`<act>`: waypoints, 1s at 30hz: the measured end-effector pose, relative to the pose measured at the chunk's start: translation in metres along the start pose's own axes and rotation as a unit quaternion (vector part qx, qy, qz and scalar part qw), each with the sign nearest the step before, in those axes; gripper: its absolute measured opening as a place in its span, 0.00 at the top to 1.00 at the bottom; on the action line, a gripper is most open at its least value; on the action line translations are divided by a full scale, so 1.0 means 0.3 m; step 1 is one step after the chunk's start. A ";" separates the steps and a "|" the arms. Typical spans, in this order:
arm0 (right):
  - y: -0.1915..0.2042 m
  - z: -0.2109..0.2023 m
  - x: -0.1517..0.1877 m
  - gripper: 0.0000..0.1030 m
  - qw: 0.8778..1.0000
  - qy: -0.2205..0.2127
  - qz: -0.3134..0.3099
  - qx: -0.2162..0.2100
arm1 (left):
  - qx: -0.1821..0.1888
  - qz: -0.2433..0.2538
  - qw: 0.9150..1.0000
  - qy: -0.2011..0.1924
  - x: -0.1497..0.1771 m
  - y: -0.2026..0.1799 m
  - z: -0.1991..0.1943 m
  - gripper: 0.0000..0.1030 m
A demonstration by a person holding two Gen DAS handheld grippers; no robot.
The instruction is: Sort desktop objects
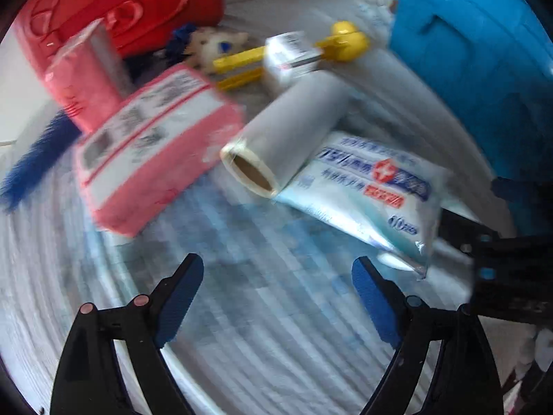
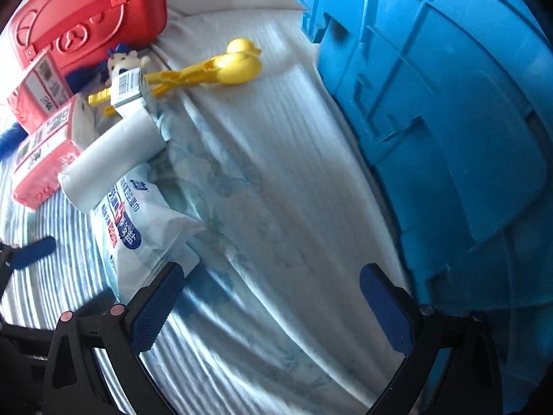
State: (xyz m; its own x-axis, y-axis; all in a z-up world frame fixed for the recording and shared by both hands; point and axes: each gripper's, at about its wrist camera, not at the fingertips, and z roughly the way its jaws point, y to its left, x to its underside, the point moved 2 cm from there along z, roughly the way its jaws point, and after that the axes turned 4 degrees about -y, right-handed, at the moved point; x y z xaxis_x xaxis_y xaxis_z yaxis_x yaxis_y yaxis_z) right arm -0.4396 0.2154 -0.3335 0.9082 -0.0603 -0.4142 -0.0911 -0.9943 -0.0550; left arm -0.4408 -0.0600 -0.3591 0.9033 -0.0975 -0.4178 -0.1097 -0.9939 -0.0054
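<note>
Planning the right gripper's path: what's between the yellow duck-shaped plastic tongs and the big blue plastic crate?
Only bare striped cloth separates the tongs from the crate, clearest in the right wrist view.

The wet-wipes pack (image 1: 363,186) carries blurred blue and red print with a white cross on a red badge; only "10" near its lower edge reads. The pink tissue packs' (image 1: 155,145) labels are illegible.
</note>
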 end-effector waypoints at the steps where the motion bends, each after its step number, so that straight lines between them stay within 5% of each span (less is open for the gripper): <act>1: 0.015 0.002 0.002 0.00 1.000 0.002 0.003 -0.018 | -0.015 -0.004 1.000 -0.001 0.003 0.036 -0.006 0.14; 4: 0.100 -0.021 0.009 0.00 0.996 -0.007 -0.018 -0.084 | -0.067 -0.036 0.997 -0.008 0.014 0.135 -0.042 0.14; 6: 0.155 -0.049 0.021 0.00 0.991 -0.006 -0.027 -0.134 | -0.068 -0.056 0.996 -0.016 0.019 0.177 -0.078 0.14; 13: 0.103 -0.169 0.091 0.00 0.992 -0.013 -0.023 -0.121 | -0.001 -0.059 0.997 -0.055 0.007 0.099 -0.225 0.14; 19: -0.031 -0.185 0.113 0.00 0.995 -0.032 0.046 -0.081 | 0.059 -0.057 0.996 -0.032 -0.054 -0.106 -0.130 0.14; 26: -0.076 -0.128 0.093 0.00 0.996 -0.025 0.060 -0.067 | 0.039 -0.035 0.999 0.012 0.018 -0.146 0.001 0.12; 30: -0.024 -0.059 0.073 0.05 0.994 -0.018 0.064 -0.092 | -0.045 -0.019 0.999 -0.020 0.006 -0.098 -0.029 0.12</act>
State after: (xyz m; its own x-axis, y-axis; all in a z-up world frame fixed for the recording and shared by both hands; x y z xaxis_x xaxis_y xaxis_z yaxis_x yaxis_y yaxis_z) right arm -0.4118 0.2196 -0.3262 0.8786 -0.1874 -0.4393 -0.1258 -0.9781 0.1656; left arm -0.4323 -0.0313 -0.3517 0.8883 -0.0584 -0.4556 -0.0360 -0.9977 0.0577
